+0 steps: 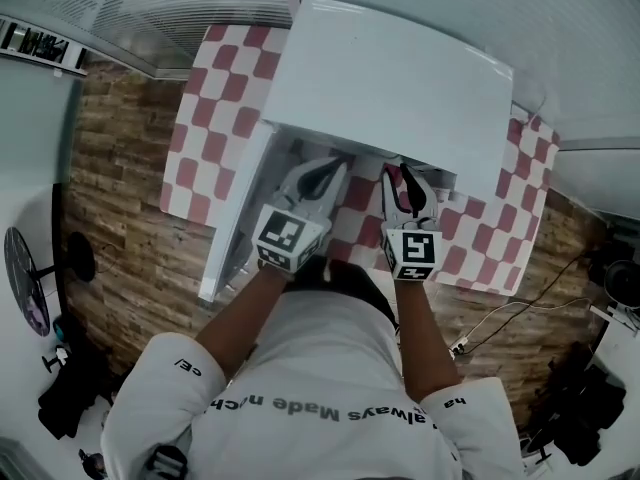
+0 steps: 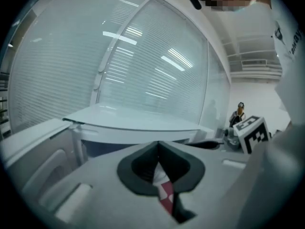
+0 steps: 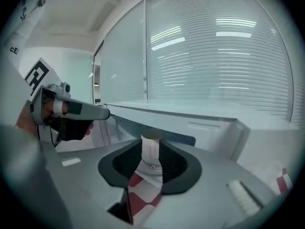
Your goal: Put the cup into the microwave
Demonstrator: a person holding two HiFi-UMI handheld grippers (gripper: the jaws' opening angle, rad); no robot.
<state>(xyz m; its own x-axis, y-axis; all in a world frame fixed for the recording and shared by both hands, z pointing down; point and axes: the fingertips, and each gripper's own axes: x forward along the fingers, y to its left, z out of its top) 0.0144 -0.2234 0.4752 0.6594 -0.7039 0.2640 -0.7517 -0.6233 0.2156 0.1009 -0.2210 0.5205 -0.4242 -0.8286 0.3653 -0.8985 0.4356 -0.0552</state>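
Head view, from steeply above: a white microwave is seen standing on a red-and-white checked cloth spread over a wood-patterned surface; its door is swung open at the left; two tools are held side by side at its open front by a person in a white shirt.

Left gripper view: the left tool is shown with its black pads met at the tips and nothing caught between them; a sliver of checked cloth is seen through the slit lower down.

Right gripper view: the right tool is shown with its jaws parted; the cup, white and upright, is framed in the gap just past the tips; it is set on a pale floor at the mouth of the microwave's dark cavity, beyond the edge of the cloth; neither pad is seen pressing on it; in the head view the cup is hidden by the microwave's top.
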